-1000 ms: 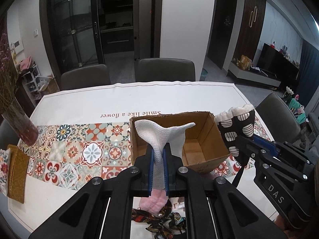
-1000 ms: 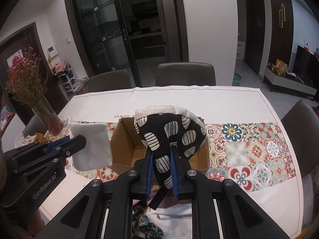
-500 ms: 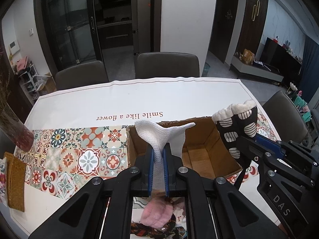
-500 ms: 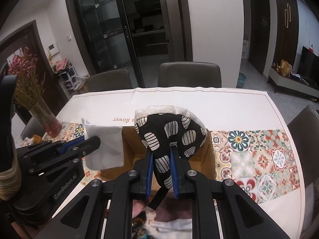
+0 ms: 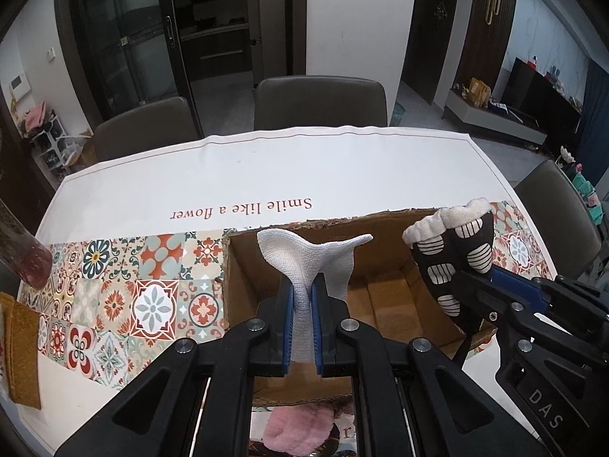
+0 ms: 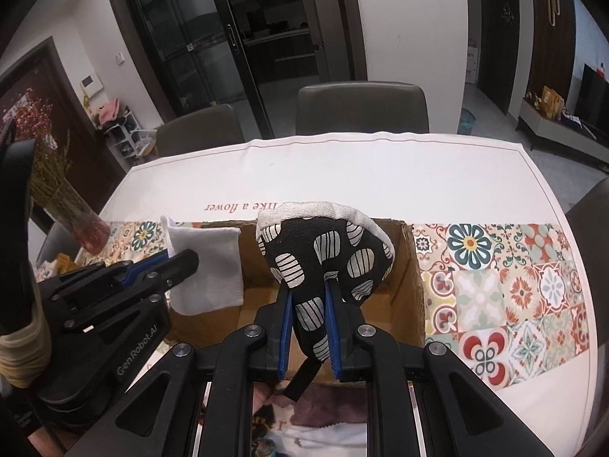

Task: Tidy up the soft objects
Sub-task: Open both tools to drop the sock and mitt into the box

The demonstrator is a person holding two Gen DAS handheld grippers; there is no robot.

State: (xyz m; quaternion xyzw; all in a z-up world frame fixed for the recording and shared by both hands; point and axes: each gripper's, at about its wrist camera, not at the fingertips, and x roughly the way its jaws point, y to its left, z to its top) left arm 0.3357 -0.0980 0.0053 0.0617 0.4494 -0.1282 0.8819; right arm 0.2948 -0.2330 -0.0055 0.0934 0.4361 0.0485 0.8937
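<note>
Now both tools advanced over cardboard box [image 5: 384,289] | left tool [image 5: 302,304] clamped on white cloth [image 5: 312,262] | right tool [image 6: 308,316] clamped on spotted mitt [image 6: 323,255] | both soft items above box mouth, release seems next

Grey chairs [image 5: 319,101] face dark glass doors [image 6: 213,45] and white wall [image 5: 361,15].

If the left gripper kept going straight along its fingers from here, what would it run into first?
Probably the cardboard box: the left gripper, shut on the white cloth, points over the near rim into the open box, so its floor or far wall comes first. Depth is hard to judge through the fisheye.
</note>
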